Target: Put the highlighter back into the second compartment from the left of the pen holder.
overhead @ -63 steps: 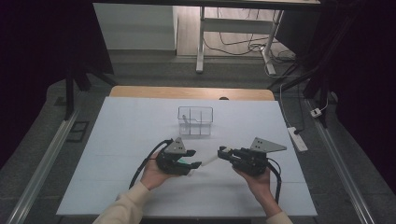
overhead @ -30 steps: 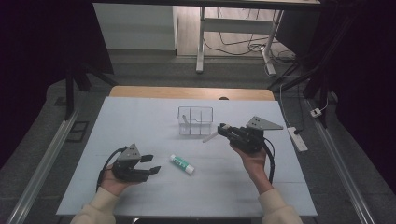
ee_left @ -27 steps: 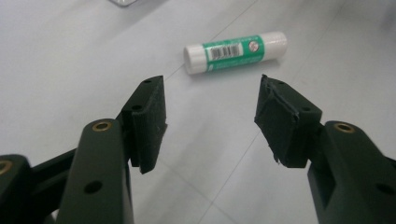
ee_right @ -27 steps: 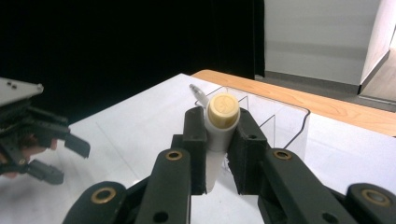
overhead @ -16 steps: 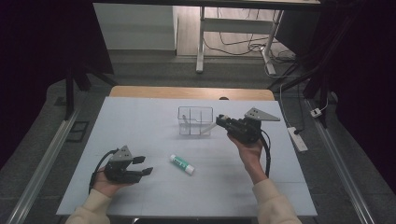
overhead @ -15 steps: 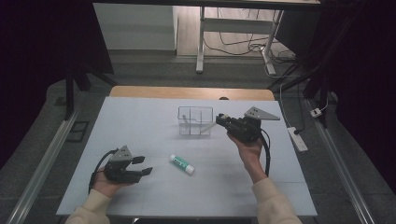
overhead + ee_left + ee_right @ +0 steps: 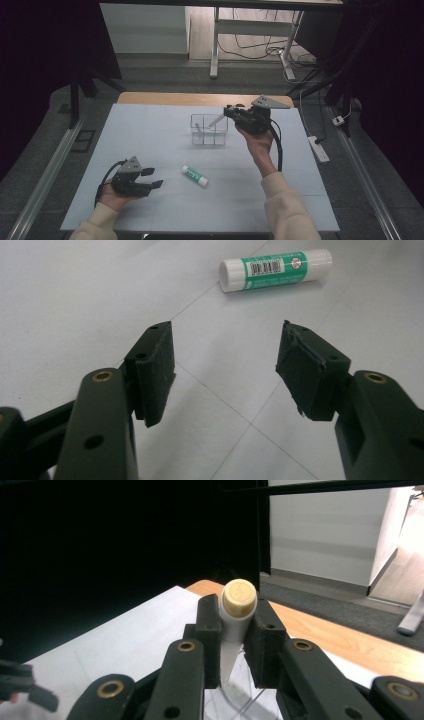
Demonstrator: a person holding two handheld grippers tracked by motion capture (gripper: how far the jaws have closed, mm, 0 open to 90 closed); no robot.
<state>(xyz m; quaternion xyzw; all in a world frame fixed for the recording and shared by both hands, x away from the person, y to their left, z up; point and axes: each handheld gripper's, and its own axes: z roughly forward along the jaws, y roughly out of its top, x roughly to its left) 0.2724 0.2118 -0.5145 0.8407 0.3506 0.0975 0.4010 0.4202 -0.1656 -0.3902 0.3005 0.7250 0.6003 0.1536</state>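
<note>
Right hand raised, centre-right of the high view: right gripper (image 7: 231, 111) clamps a white tube (image 7: 236, 611), tan-capped, above the clear box (image 7: 209, 131). Left gripper (image 7: 152, 178), lower left, jaws just widening, nothing between. Left gripper view reads the glue stick (image 7: 276, 269) barcode.

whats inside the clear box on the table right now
The clear box has divided compartments. One light stick-like item leans in its left part. The right hand-held gripper holds a white tube above its rim. The right compartments look empty, though glare blurs them.
</note>
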